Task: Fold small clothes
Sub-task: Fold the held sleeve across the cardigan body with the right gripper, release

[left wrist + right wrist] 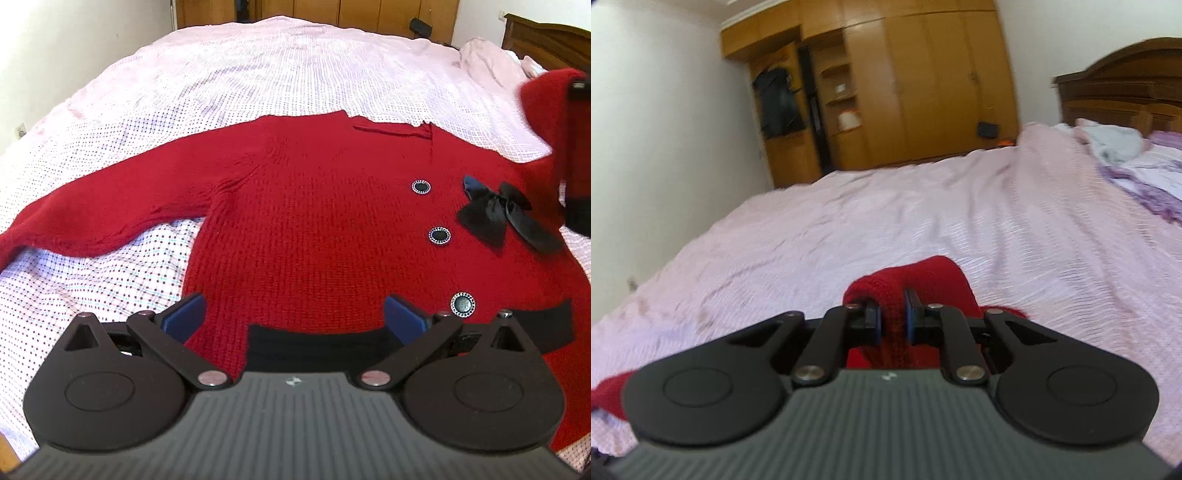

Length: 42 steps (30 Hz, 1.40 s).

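Observation:
A small red knitted cardigan [314, 206] lies flat on the bed, with three black buttons, a black bow [506, 216] and a black hem band [314, 347]. Its left sleeve [110, 210] stretches out to the left. My left gripper [295, 314] is open and empty, hovering over the hem. My right gripper [894, 317] is shut on the red right sleeve [912, 280] and holds it lifted above the bed. That raised sleeve [546, 110] shows at the right edge of the left wrist view, where the right gripper's tips are hidden behind it.
The bed is covered by a pink checked sheet [258, 74]. A wooden wardrobe [905, 85] stands beyond the far edge. A wooden headboard [1126, 92] and crumpled purple bedding [1145, 173] are at the right.

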Available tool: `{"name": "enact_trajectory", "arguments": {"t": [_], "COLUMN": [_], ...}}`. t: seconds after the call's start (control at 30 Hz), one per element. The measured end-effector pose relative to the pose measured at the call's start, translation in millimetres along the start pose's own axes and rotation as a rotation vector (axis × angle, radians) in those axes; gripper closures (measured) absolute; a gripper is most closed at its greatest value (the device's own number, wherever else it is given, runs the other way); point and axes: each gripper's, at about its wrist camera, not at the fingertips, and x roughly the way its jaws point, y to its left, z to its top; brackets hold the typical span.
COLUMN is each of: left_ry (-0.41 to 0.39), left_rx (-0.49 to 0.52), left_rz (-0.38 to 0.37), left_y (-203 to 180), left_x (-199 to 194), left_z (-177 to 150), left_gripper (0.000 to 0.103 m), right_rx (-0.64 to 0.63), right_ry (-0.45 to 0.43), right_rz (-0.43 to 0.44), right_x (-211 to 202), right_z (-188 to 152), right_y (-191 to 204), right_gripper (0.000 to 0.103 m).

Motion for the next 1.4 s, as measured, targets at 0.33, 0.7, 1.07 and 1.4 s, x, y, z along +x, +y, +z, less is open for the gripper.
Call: {"name": "enact_trajectory", "arguments": {"t": [0.33,0.7,1.07,1.4], "left_ry": [-0.016,0.009,-0.008,-0.039], "left_rx": [0.005,-0.030,-0.044,0.023], "left_rz": [-0.002,-0.002,-0.011,-0.053], "left_y": [20.1,28.8,23.9,2.7], "left_x": [-0.3,18.2,6.6,-16.2], "left_z": [-3.3,-3.6,-2.9,9.2], "left_gripper": [0.000,0.000,0.000,0.000], "right_rx": [-0.105,-0.240,-0.114,-0.007], "right_ry": [0.165,0.276,0.317,0.275], "right_rz": [0.043,0.047,0.100,0.194], "right_x": [61.3,79.7,41.5,-27.2], "right_z": [-65.5,-107.3,-108.8,-112.7], "right_y": [64.0,86.0,71.8,32.6], "right_gripper": [0.086,0.080,0.026,0.018]}}
